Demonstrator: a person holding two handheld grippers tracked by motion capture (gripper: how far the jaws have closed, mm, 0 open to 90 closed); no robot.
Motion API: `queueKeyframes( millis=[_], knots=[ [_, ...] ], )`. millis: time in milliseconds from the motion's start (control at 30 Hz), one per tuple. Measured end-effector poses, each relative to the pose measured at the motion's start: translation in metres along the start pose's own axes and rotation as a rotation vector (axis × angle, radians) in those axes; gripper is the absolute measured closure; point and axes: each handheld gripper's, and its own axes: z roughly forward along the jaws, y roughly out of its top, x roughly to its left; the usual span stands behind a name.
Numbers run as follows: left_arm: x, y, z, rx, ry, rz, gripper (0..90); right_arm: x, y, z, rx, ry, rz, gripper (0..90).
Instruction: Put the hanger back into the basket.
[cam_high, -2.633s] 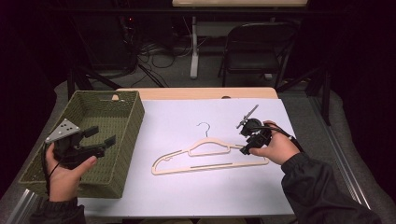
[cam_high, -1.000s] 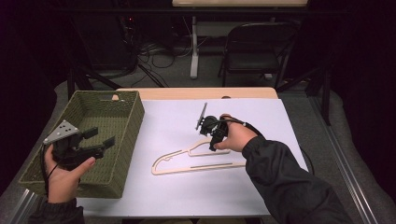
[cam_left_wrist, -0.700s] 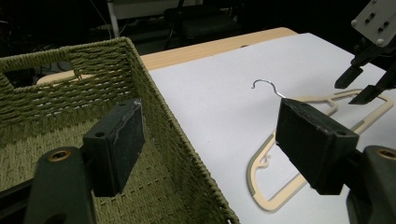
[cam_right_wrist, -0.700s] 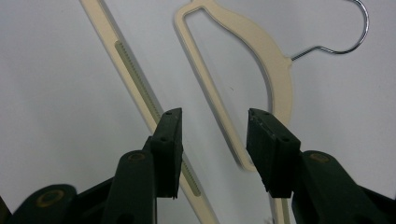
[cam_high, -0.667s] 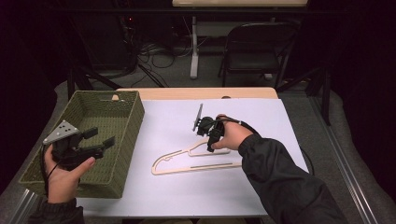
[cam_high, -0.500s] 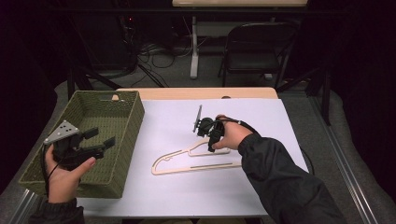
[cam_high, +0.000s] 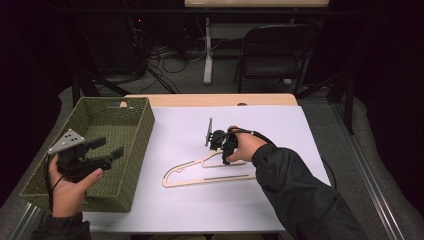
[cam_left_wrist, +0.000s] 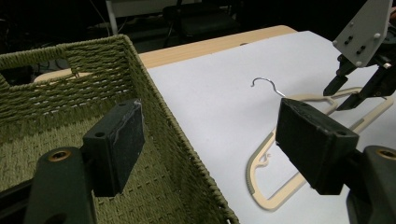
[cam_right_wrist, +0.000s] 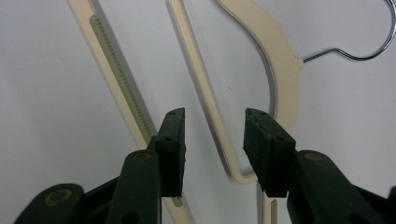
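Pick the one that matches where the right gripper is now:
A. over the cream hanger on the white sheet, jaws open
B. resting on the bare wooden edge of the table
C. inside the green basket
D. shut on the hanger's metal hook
A: the right gripper hangs over the cream hanger on the white sheet, and the right gripper view shows its jaws apart with a hanger bar between them.

Left gripper (cam_high: 102, 149): black body, grey three-cornered plate on top, blocky black jaws with brass-coloured pivot rivets, thin black cable trailing near wrist. Right gripper (cam_high: 223, 150): black, same grey plate, small screw holes in jaw pads. Both sleeves dark, right sleeve (cam_high: 300, 192) loose-fitting.
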Motion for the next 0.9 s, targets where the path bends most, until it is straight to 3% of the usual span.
queueKeyframes(
  millis=[433,600,900],
  knots=[
    [0.0,0.0,0.0,0.0,-0.001,0.0,23.7,-0.007,-0.002,0.017,0.026,0.018,-0.027,60.9],
    [-0.001,0.0,0.001,0.005,-0.004,0.004,23.7,-0.012,-0.003,0.024,0.025,0.003,-0.04,62.5],
    [-0.001,0.0,0.001,0.003,-0.004,0.004,23.8,-0.014,-0.003,0.034,0.043,0.031,-0.061,63.6]
  ],
)
